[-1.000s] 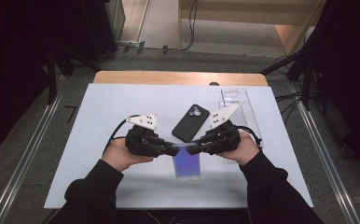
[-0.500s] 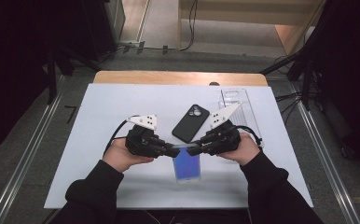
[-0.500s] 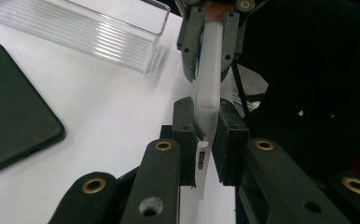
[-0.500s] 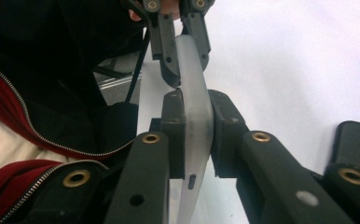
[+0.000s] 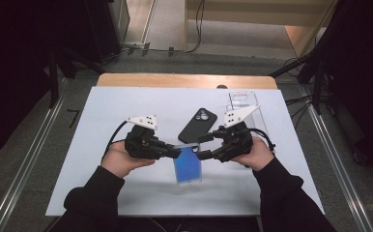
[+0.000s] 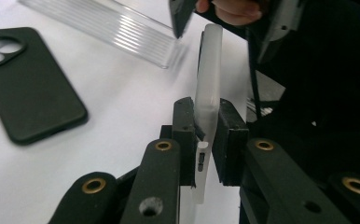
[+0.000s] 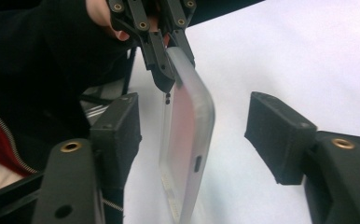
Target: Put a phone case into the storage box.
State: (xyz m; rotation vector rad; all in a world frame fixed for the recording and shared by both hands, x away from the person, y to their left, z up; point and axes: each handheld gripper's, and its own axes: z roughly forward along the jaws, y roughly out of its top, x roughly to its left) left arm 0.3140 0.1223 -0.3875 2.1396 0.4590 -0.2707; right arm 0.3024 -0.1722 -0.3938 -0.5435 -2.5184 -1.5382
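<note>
Left gripper clamps the upper left edge of a translucent phone case, its two black jaws pressed against both faces of the case, as seen in the left gripper view. Right gripper sits at the case's upper right side with its jaws spread wide; in the right gripper view the case stands on edge between them, touching neither pad. From above, the case appears bluish and lies between the two hands near the front middle of the white table. Just behind it rests a black phone case, camera cutout up, and farther right a clear plastic stand, partly behind the right gripper.
</note>
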